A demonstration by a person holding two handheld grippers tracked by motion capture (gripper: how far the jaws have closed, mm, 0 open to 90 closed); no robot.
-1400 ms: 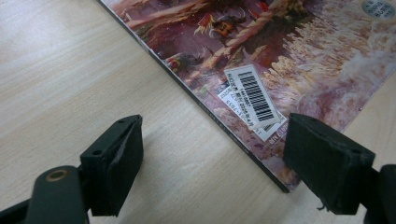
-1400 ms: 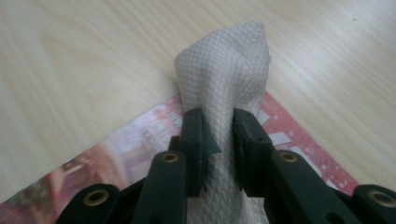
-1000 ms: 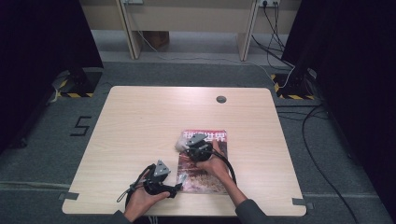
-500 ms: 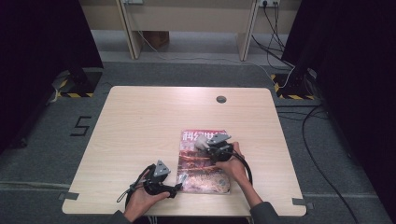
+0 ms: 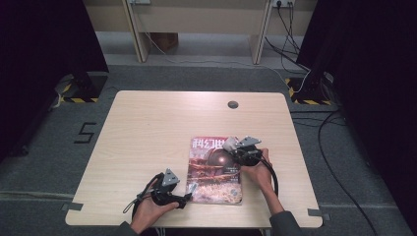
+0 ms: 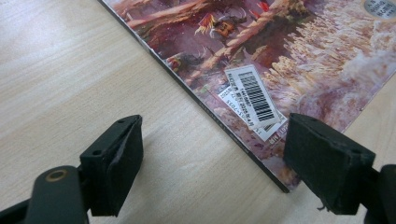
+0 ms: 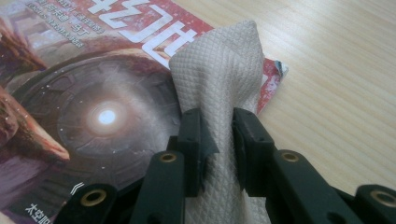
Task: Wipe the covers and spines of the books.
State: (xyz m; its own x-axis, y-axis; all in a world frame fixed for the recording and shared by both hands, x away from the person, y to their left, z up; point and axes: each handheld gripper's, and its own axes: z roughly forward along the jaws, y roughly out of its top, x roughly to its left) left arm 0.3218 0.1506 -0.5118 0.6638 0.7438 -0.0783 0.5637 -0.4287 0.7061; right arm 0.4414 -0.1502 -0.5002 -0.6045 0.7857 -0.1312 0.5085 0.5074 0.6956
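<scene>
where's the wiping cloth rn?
High view: cloth pinched in the right hand-held gripper, over the magazine's top right corner, right of table centre.

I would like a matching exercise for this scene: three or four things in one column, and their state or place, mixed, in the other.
Things:
1. left claw
2. right claw
3. magazine
4. cloth

States:
a. lies flat on the table
b. open, at the magazine's corner
c. pinched between two jaws
d. shut on the cloth

Pairs: 1-b, 2-d, 3-a, 4-c
</scene>
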